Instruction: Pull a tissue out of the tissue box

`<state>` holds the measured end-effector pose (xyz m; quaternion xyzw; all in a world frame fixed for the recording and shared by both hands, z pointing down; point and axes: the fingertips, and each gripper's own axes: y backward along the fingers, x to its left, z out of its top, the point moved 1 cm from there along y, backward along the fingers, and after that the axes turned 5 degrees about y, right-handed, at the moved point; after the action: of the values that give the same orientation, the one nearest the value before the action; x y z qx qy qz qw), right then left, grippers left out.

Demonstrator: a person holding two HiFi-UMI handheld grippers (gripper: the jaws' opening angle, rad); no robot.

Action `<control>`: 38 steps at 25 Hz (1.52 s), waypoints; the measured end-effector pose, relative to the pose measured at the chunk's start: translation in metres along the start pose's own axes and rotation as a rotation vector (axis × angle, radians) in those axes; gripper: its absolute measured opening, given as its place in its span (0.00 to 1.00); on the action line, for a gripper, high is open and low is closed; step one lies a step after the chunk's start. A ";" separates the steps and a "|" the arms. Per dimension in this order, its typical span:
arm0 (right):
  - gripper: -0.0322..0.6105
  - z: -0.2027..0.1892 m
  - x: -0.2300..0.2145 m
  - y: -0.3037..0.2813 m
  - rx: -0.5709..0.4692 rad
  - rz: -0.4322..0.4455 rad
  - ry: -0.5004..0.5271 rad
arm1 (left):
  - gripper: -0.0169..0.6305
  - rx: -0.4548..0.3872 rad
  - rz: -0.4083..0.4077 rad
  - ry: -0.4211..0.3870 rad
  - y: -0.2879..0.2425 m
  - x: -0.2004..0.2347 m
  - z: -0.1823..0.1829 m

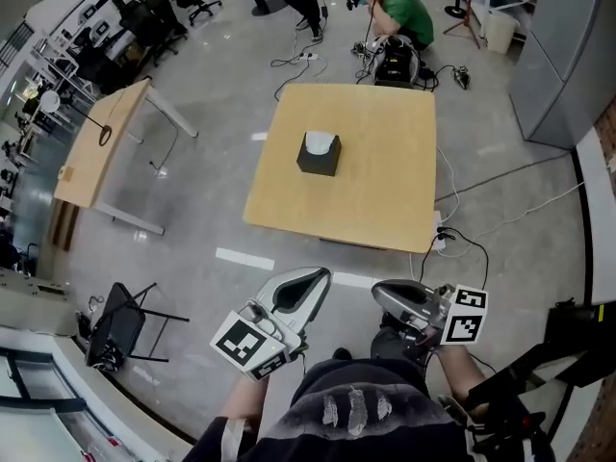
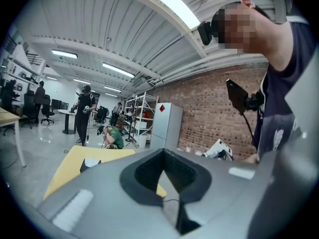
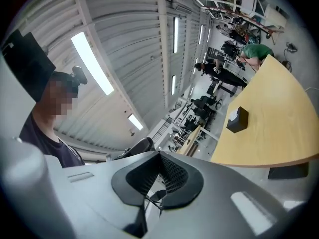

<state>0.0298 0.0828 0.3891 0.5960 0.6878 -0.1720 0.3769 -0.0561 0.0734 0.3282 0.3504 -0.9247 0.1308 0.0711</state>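
Note:
A black tissue box (image 1: 319, 152) with a white tissue showing at its top stands on the square wooden table (image 1: 385, 191), left of the middle. Both grippers hang well short of the table, close to my body. My left gripper (image 1: 310, 279) is shut and holds nothing; my right gripper (image 1: 381, 293) beside it is also shut and holds nothing. In the left gripper view the closed left gripper (image 2: 163, 156) points past the tissue box (image 2: 88, 164). In the right gripper view, which is rolled sideways, the right gripper (image 3: 159, 157) is shut and the tissue box (image 3: 237, 119) lies far off on the table (image 3: 279, 133).
A second wooden table (image 1: 96, 147) stands to the left and a black folding chair (image 1: 120, 325) at lower left. A person in green (image 1: 399, 8) crouches beyond the table among cables (image 1: 452, 243). A grey cabinet (image 1: 568, 56) stands at right.

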 end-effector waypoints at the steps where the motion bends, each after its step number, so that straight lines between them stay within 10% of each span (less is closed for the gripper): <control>1: 0.05 0.009 -0.007 0.008 -0.002 0.005 -0.005 | 0.03 0.012 0.010 -0.001 -0.012 0.000 0.002; 11: 0.05 0.067 -0.049 0.056 -0.008 0.067 -0.031 | 0.03 0.095 0.101 -0.076 -0.078 -0.016 0.022; 25: 0.05 0.040 -0.070 -0.002 0.149 0.086 0.022 | 0.03 -0.029 0.169 -0.063 -0.053 0.049 0.028; 38: 0.05 0.070 -0.122 -0.143 0.189 -0.105 0.065 | 0.03 -0.111 0.045 0.024 -0.040 0.214 0.056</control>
<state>-0.0838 -0.0822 0.4007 0.5974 0.7105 -0.2363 0.2871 -0.1913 -0.1066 0.3302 0.3232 -0.9373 0.0851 0.0985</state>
